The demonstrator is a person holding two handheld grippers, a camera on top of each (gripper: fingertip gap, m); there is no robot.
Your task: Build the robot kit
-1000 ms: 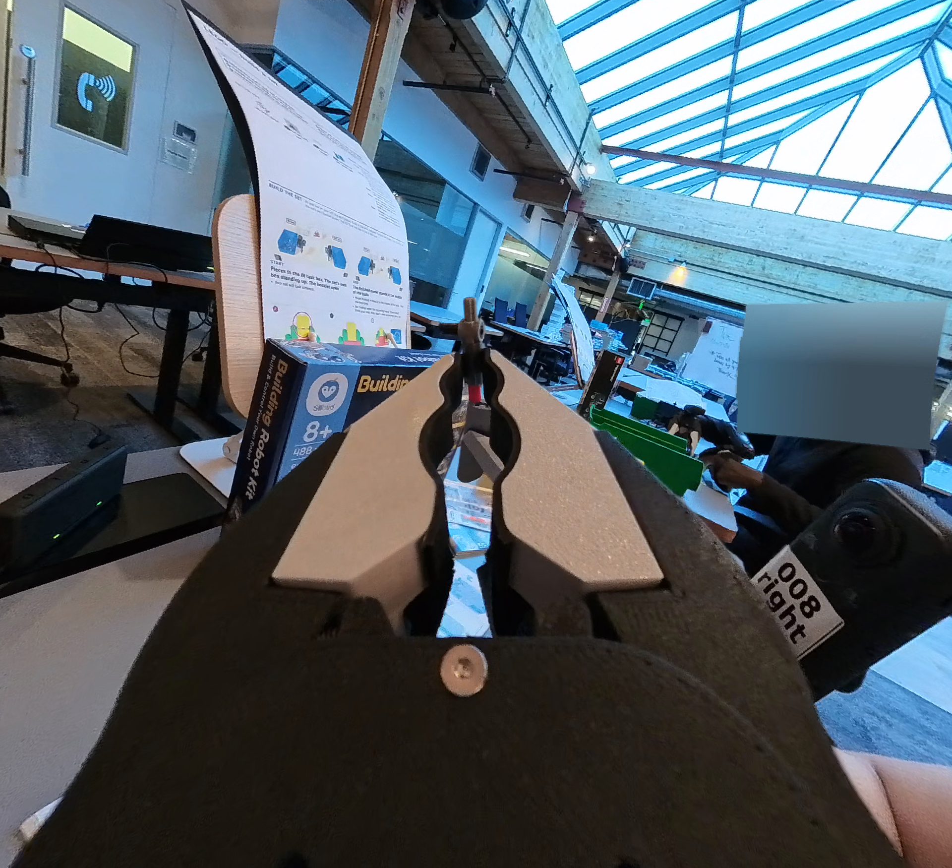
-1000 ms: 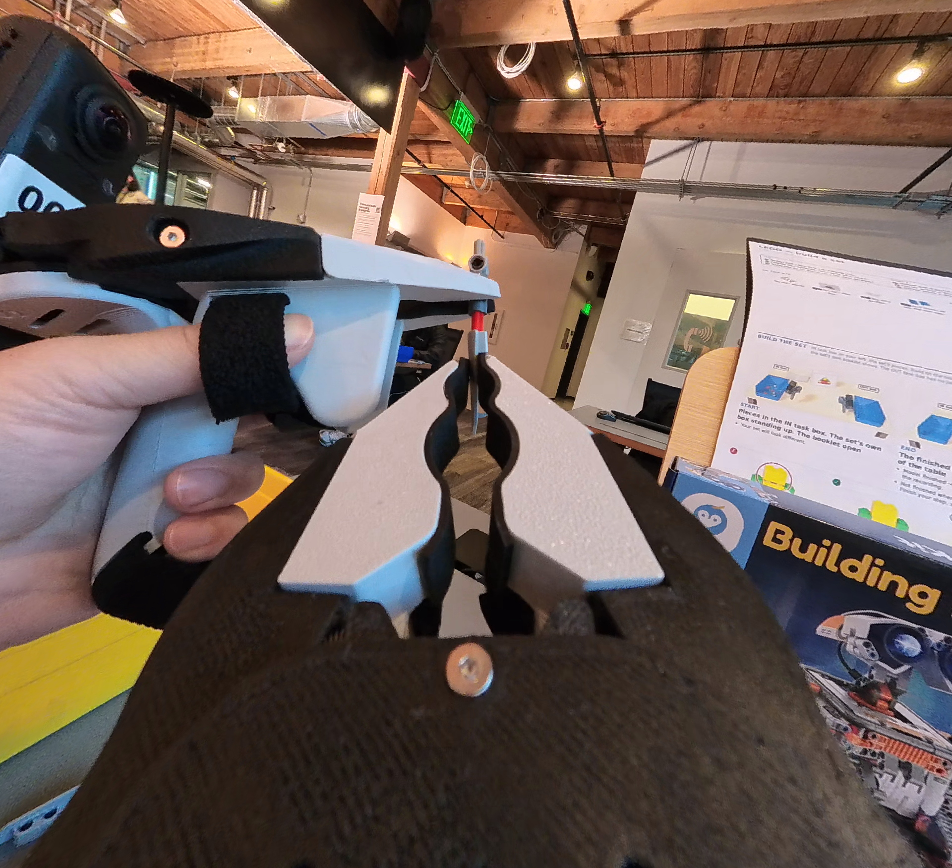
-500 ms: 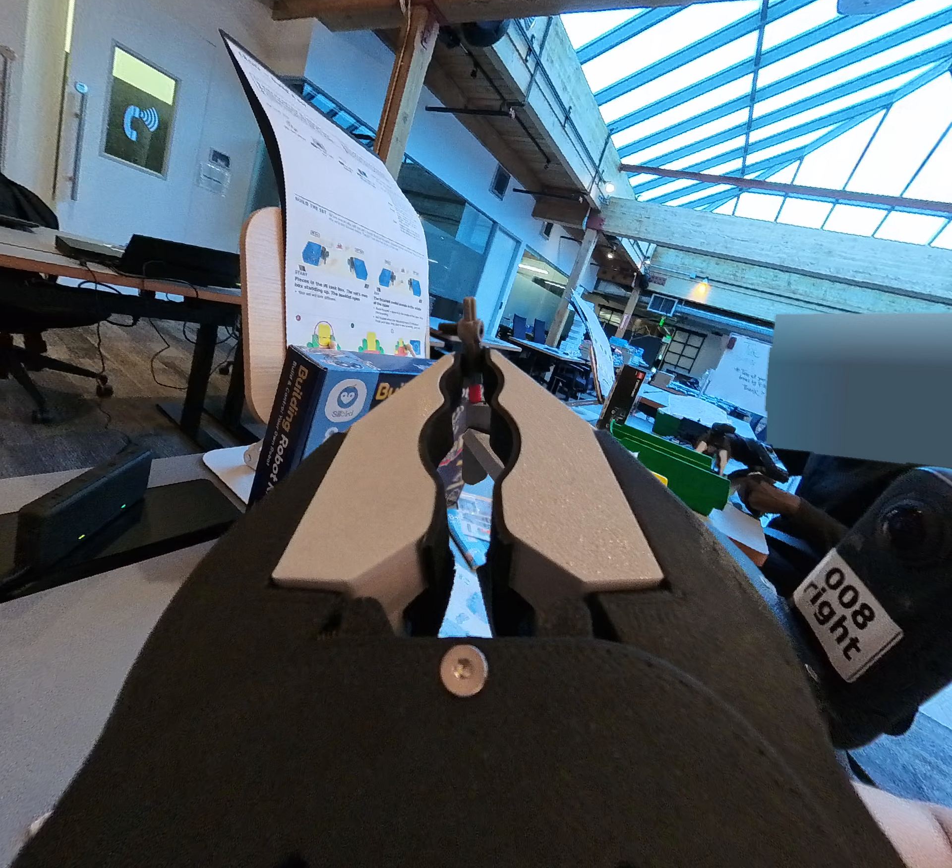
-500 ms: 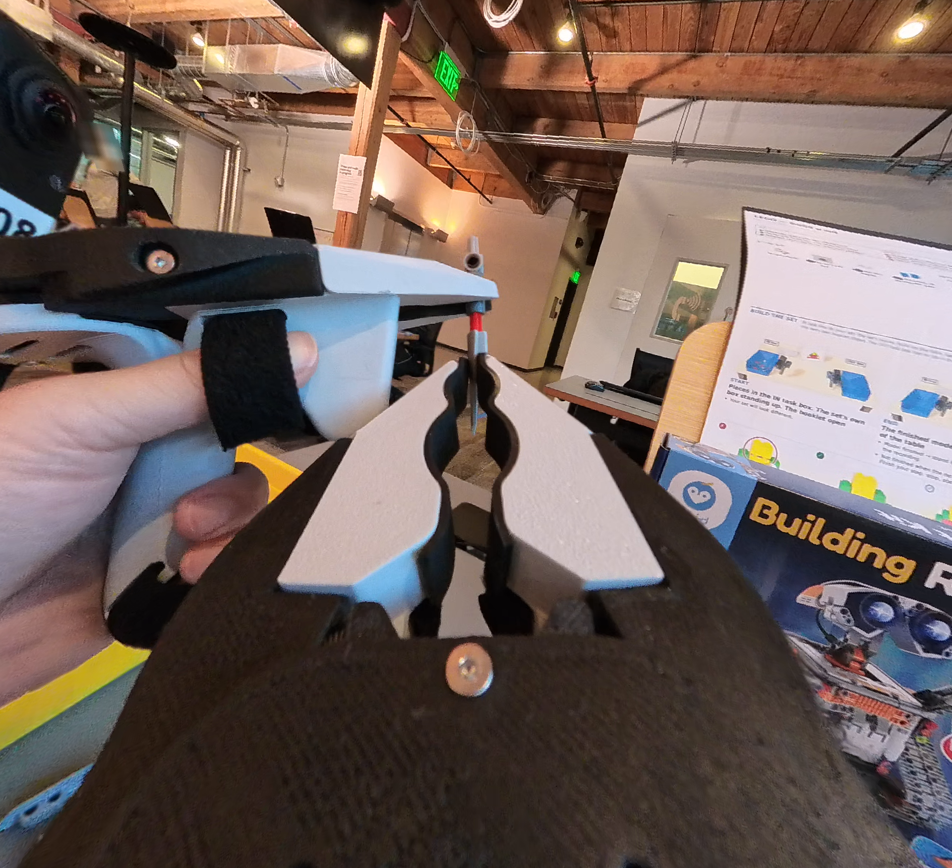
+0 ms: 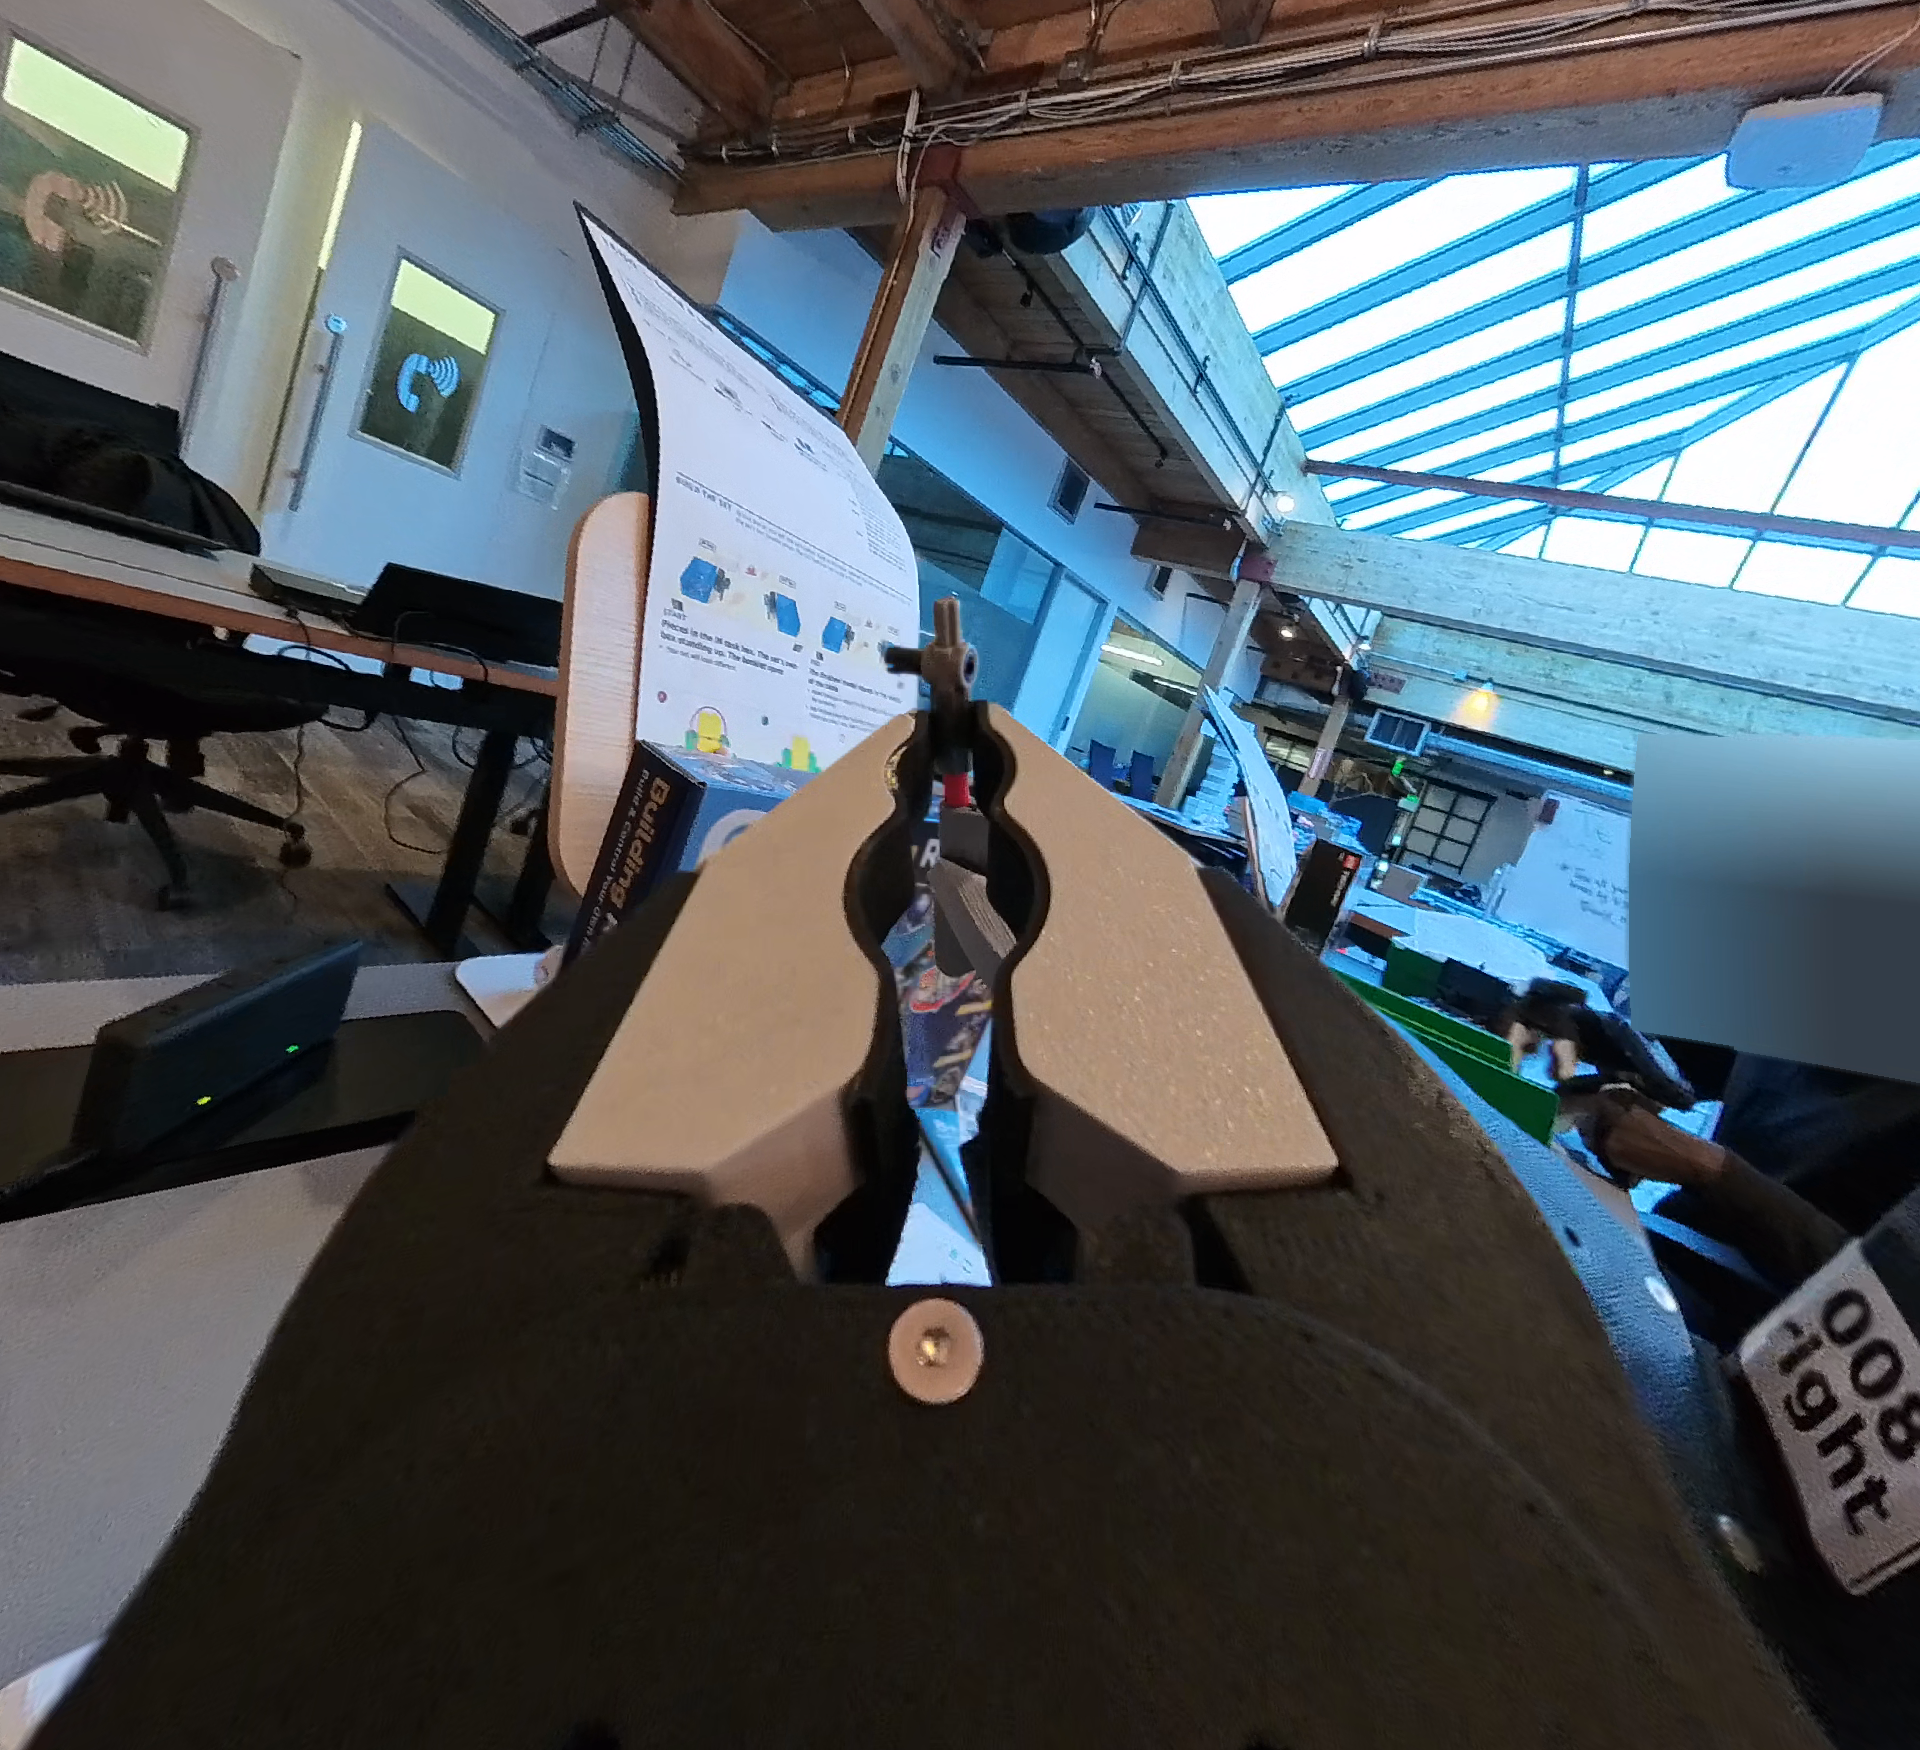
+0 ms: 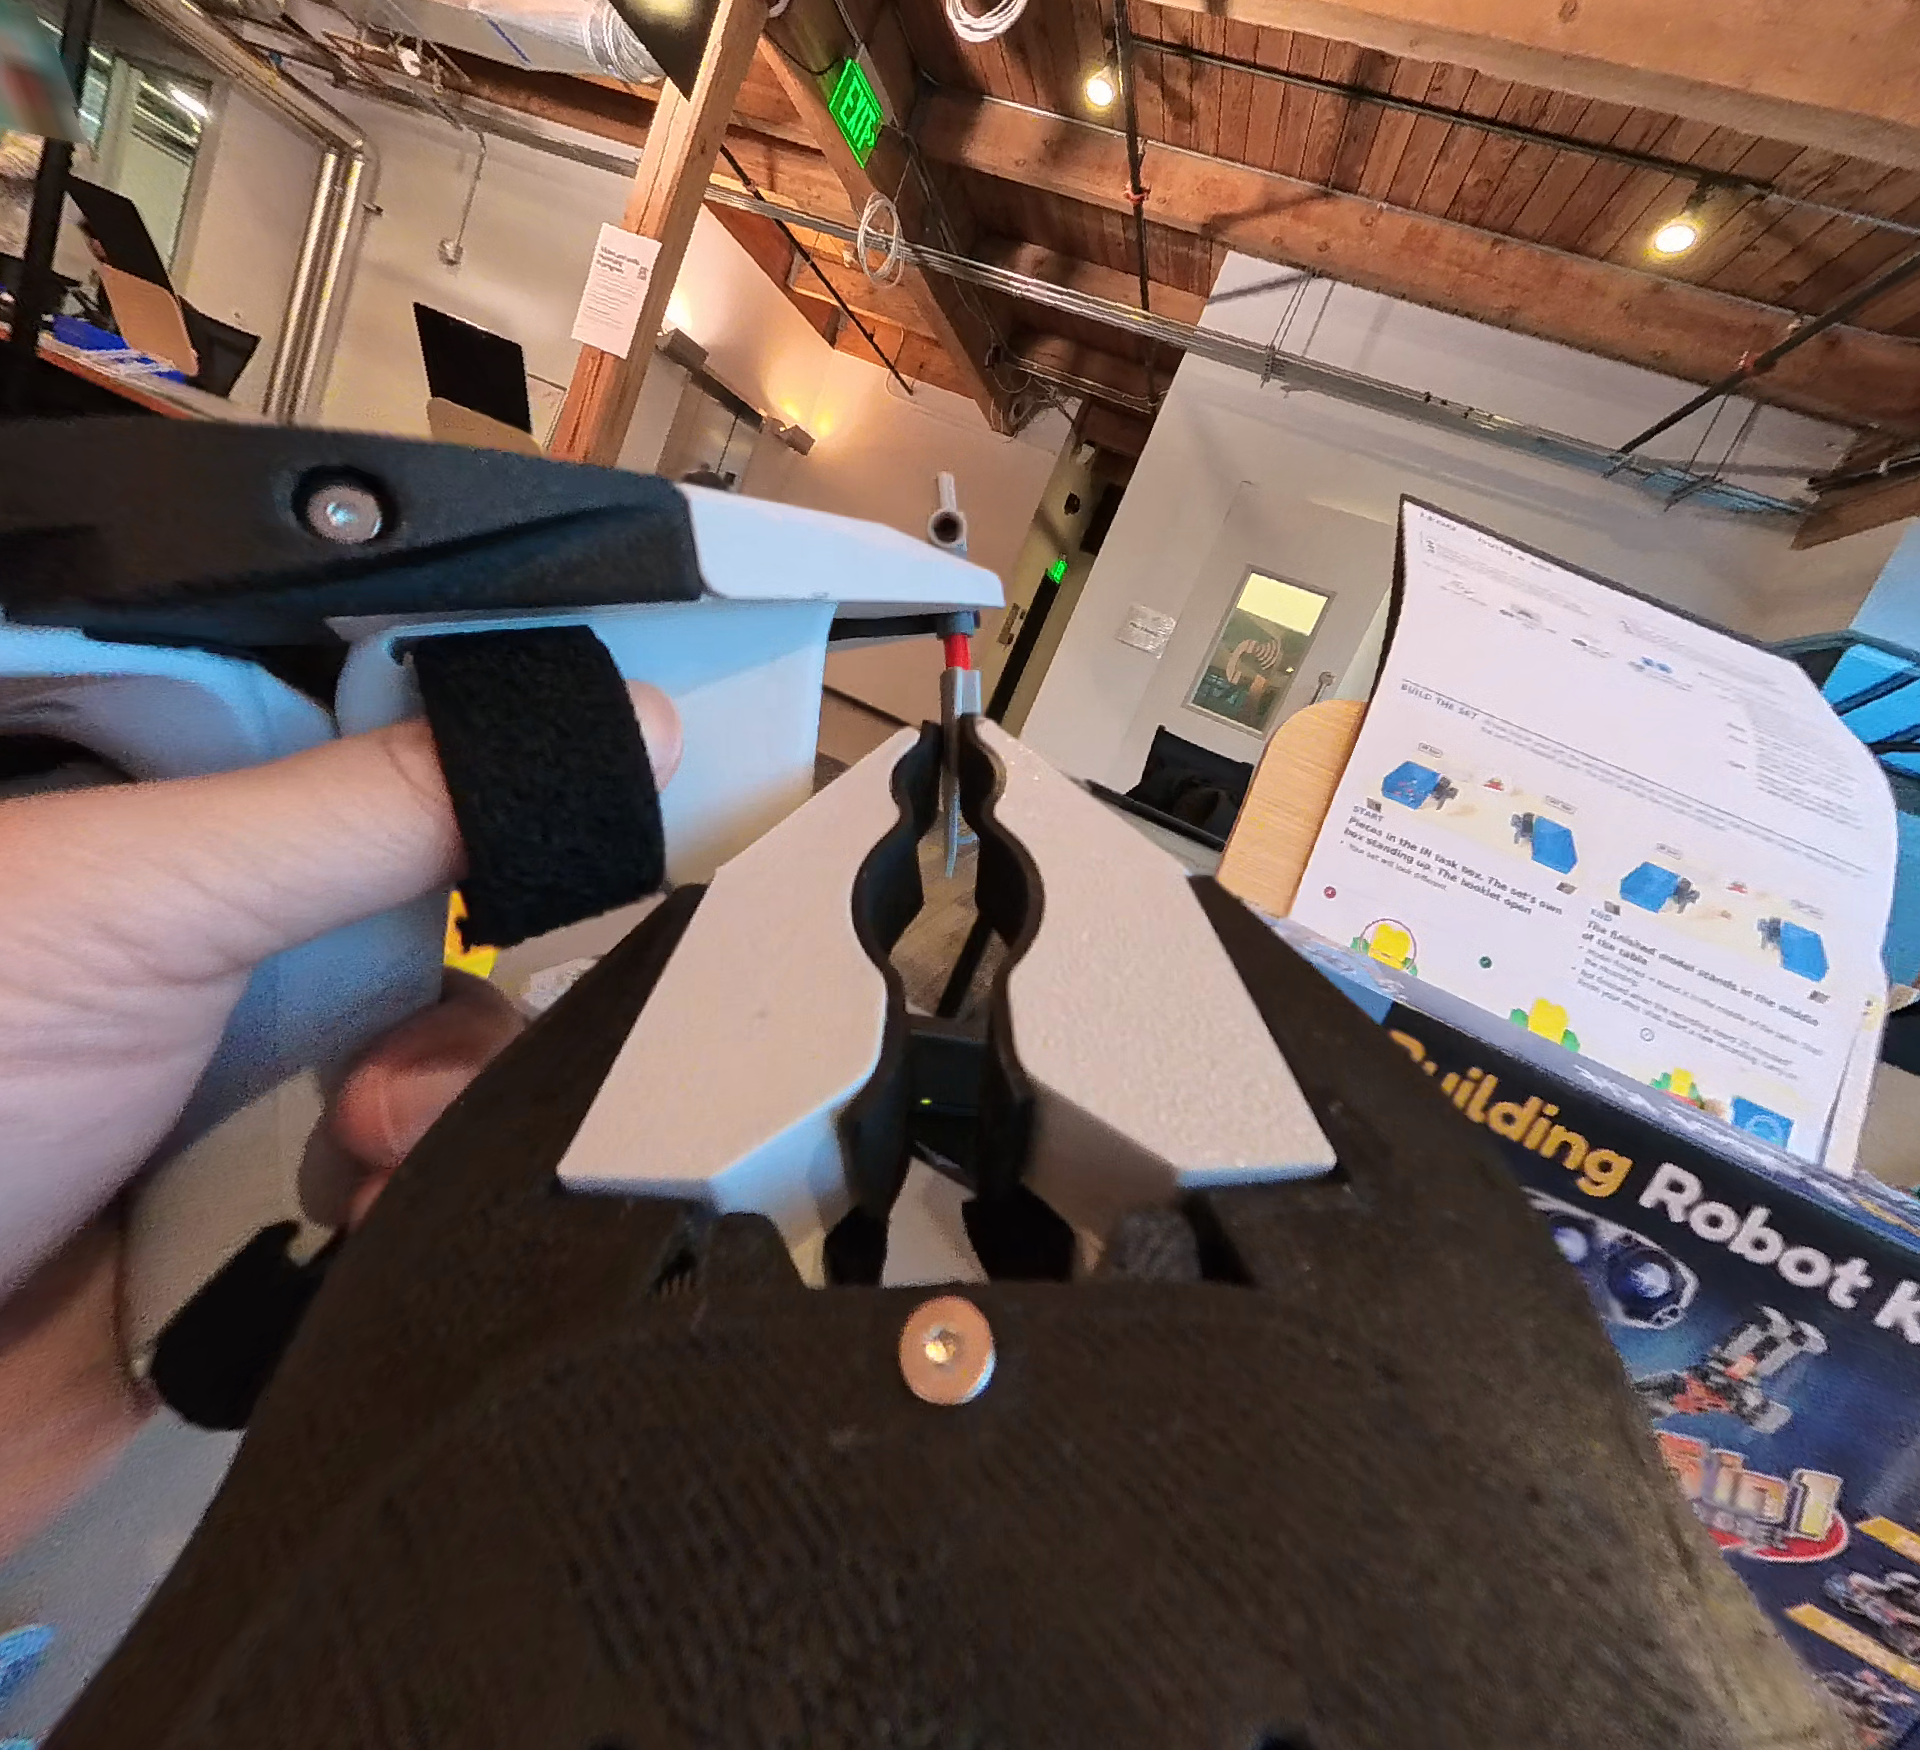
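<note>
Both grippers grip one small toy assembly, a grey connector (image 5: 948, 651) on a red axle (image 5: 958, 781) above a grey beam (image 5: 971, 911). My left gripper (image 5: 951, 726) is shut on its upper part near the red axle. My right gripper (image 6: 958, 746) is shut on the thin grey piece (image 6: 952, 796) below the red axle (image 6: 956, 656). The left gripper (image 6: 971, 604) crosses the right wrist view from the left, held by a hand (image 6: 208, 921), directly above my right fingertips. The right gripper's labelled black body (image 5: 1849, 1388) shows at the lower right of the left wrist view.
A blue building-kit box (image 6: 1714, 1285) stands on the table close by, also in the left wrist view (image 5: 644, 827). Behind it a printed sheet (image 6: 1590, 817) leans on a wooden stand (image 6: 1288, 796). A black device (image 5: 218, 1046) lies at the left, green bins (image 5: 1455, 1046) at the right. Left and right tips are no more than a few centimetres apart.
Both grippers stayed shut on the small assembly. Both have tilted upward and turned, so more ceiling shows, and the box and sheet have shifted right in the left wrist view.
</note>
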